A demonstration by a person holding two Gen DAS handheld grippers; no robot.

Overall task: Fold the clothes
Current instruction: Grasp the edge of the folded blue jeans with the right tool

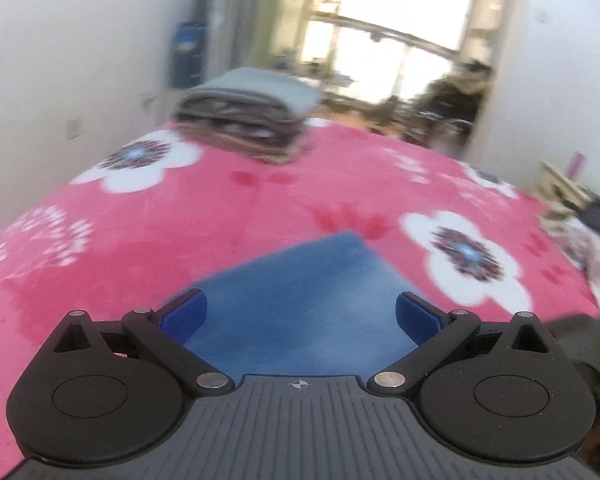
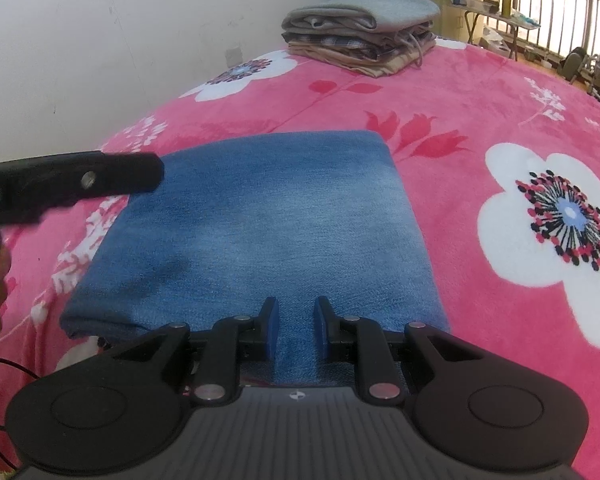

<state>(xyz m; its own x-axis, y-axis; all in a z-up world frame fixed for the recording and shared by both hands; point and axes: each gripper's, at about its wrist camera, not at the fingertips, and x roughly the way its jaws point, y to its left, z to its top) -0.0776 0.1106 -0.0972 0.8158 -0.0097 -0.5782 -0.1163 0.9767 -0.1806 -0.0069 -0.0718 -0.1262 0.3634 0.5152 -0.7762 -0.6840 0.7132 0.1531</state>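
Denim fold (image 2: 260,232) lies lengthwise away; left fingers (image 1: 184,312) spread, right fingers (image 2: 270,328) slightly parted.

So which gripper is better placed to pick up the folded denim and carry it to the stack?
Probably the right gripper. Its jaws are partly open, low at the near edge of the folded denim. The left gripper is wide open, seemingly raised above it. The stack lies straight ahead.

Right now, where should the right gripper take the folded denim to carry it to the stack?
Probably the near edge of the folded denim, straight ahead of the right gripper: it lies flat, and the thick layered edge there gives a pinchable lip.
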